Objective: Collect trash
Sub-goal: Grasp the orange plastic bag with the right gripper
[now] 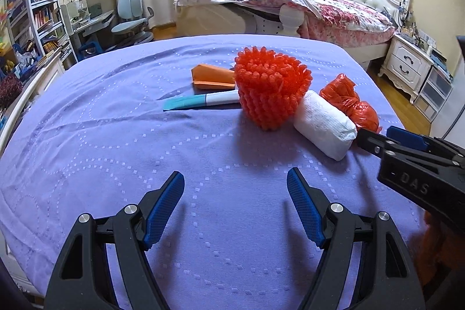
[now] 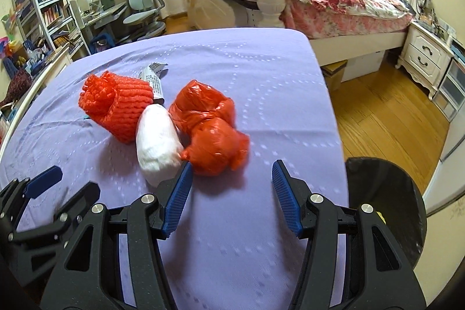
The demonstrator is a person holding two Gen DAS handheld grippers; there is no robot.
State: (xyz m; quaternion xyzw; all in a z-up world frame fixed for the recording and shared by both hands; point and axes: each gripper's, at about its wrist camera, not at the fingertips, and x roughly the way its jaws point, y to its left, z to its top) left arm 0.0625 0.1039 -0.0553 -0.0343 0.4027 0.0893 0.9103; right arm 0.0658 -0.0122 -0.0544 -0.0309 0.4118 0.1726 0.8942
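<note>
Crumpled red plastic bag [image 2: 209, 132] touches white wad [image 2: 158, 141].

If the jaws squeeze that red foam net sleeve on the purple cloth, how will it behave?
The red foam net sleeve is open mesh, so it probably crushes easily and springs back. It looks light for its bulk. Standing hollow on end, a push would likely tip it toward the white paper wad.

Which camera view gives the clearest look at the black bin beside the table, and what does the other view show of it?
The right wrist view shows the black bin best: its dark rim and inside sit at the lower right, just past the edge of the purple tablecloth. The left wrist view does not show it.
</note>
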